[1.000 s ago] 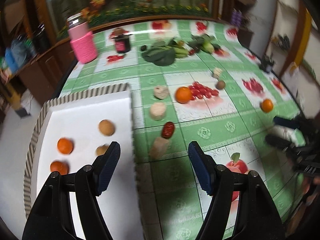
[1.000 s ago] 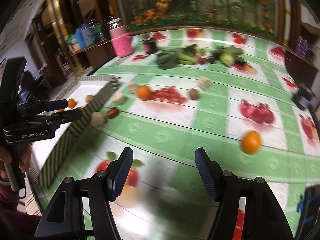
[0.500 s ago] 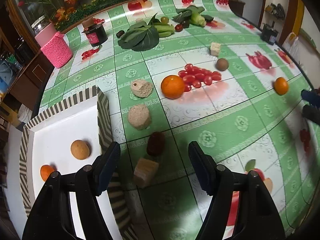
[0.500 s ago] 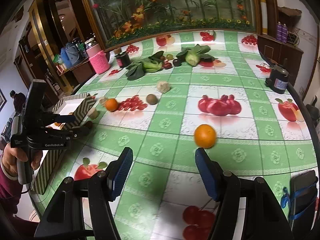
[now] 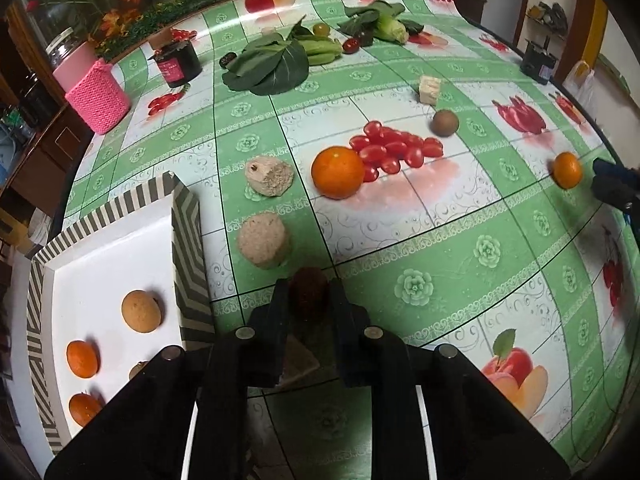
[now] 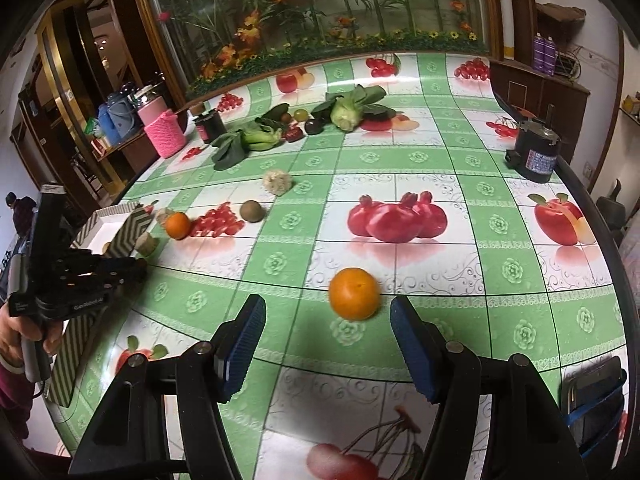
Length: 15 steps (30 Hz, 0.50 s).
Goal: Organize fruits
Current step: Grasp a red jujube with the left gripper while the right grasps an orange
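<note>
So the left gripper [image 5: 308, 300] has just been closing and is now clamped on the dark red fruit [image 5: 309, 293], which sits on the tablecloth [image 5: 440, 256] just right of the striped tray [image 5: 188, 240], at about 6 o'clock from the big orange [image 5: 338, 172]. Makes sense, since the tray already has oranges in it, so that's probably where the fruit is headed. The right gripper [image 6: 328, 344] is spread wide with nothing in it, lined up behind the lone orange [image 6: 354, 293] at its 12 o'clock, presumably the next pick.
</note>
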### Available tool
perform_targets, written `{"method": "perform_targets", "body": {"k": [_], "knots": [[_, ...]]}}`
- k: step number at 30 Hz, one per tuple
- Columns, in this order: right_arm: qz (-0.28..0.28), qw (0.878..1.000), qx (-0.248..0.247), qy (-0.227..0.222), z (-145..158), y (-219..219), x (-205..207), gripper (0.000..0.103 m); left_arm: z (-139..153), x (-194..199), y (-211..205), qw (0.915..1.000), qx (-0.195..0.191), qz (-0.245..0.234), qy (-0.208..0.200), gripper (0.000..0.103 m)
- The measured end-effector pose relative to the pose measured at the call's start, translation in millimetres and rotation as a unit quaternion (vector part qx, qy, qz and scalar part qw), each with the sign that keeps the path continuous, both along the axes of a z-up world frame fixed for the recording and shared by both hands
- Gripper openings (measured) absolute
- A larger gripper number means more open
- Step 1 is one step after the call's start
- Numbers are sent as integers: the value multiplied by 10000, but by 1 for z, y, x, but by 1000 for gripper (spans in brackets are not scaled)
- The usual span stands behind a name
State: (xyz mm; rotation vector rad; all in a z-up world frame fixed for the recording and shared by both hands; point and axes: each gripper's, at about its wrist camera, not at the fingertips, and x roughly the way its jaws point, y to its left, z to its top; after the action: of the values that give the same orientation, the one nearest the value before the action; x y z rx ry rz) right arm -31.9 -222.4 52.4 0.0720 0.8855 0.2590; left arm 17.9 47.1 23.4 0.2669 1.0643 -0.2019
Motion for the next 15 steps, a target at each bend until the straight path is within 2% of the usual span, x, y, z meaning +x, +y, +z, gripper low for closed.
{"method": "perform_targets", "body": {"k": [6, 8, 9, 11, 15], "knots": [[-52, 9997, -141, 173, -15, -1, 19, 67, 13, -8, -6, 9995, -298, -89, -86, 16], [-11, 9995, -189, 237, -21, 1, 24, 59, 15, -9, -6, 9990, -425, -93, -66, 16], [29, 9992, -260, 292, -24, 3, 26, 36, 16, -10, -6, 9988, -477, -89, -54, 16], [66, 9987, -413, 278, -26, 9, 26, 34, 18, -13, -3, 9982, -598, -62, -38, 16], [145, 9994, -251, 186, -18, 17, 15, 33, 26, -22, 6, 9972, -746, -9, -89, 16]]}}
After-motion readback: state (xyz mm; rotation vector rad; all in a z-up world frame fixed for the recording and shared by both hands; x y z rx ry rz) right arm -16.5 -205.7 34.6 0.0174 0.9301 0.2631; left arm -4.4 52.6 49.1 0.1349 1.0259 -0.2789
